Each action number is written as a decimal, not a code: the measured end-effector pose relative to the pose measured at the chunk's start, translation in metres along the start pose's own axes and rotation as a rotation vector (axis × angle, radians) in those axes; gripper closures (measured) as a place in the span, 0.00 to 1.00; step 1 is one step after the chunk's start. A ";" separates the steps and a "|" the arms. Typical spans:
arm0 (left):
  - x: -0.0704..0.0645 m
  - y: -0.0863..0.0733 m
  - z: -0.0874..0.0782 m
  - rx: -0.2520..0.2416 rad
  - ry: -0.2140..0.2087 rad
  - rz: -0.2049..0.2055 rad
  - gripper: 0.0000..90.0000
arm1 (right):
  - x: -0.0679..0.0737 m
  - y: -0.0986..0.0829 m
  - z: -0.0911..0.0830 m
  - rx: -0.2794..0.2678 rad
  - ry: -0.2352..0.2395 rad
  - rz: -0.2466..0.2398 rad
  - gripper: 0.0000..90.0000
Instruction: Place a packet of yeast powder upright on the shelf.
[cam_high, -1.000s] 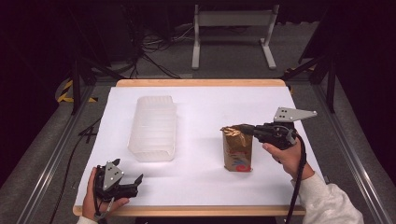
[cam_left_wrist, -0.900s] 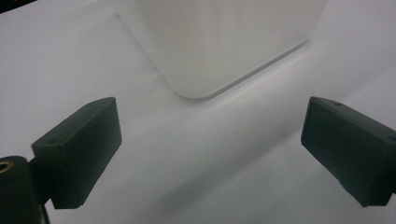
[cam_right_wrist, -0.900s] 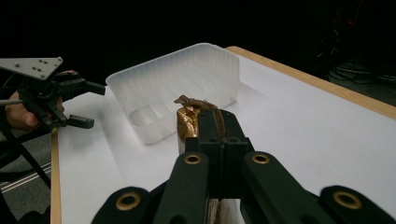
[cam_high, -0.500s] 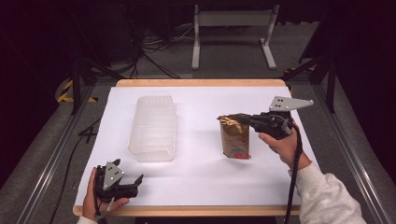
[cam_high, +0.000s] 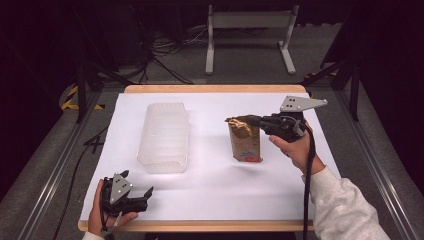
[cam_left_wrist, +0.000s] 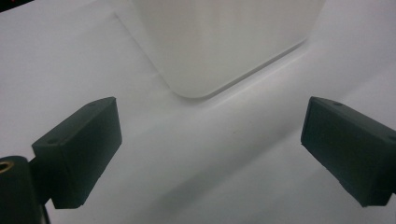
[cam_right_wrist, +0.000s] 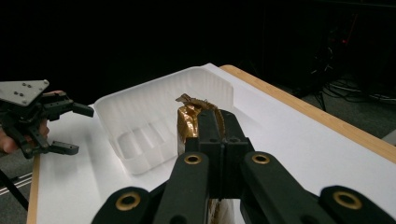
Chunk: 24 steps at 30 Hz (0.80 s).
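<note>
Right of the tray (cam_high: 164, 137), right gripper (cam_high: 248, 119) pinches bag (cam_high: 244, 141) top with jaws clamped; keep grip firm, lift straight, carry over tray; left gripper (cam_high: 142, 193) idle, jaws wide.

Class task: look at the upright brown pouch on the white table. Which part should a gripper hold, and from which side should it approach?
Probably the crimped top edge of the brown pouch, approached from the right, level with the table. That seam is flat and thin and stands highest, so jaws can shut across it; the right gripper already pinches it this way. The body below is wider.
</note>
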<state>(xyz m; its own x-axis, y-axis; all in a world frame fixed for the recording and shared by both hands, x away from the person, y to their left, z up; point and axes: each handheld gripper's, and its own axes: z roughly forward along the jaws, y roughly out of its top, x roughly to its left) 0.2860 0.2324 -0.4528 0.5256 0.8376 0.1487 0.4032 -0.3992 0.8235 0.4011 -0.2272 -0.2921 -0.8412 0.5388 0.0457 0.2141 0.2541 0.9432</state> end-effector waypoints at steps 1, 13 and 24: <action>0.000 0.000 0.000 0.000 0.000 0.000 0.07 | 0.000 0.001 0.002 -0.003 -0.004 -0.003 1.00; 0.000 0.000 0.000 -0.005 -0.001 -0.006 0.07 | 0.003 0.013 0.029 -0.029 0.009 -0.006 1.00; 0.001 -0.001 0.001 -0.003 -0.007 -0.013 0.07 | 0.011 0.027 0.050 -0.060 0.040 -0.017 1.00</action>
<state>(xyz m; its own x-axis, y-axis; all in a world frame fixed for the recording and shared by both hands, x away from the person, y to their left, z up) 0.2865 0.2332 -0.4537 0.5258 0.8400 0.1339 0.4082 -0.3873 0.8267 0.4226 -0.1750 -0.2829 -0.8638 0.5022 0.0411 0.1700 0.2137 0.9620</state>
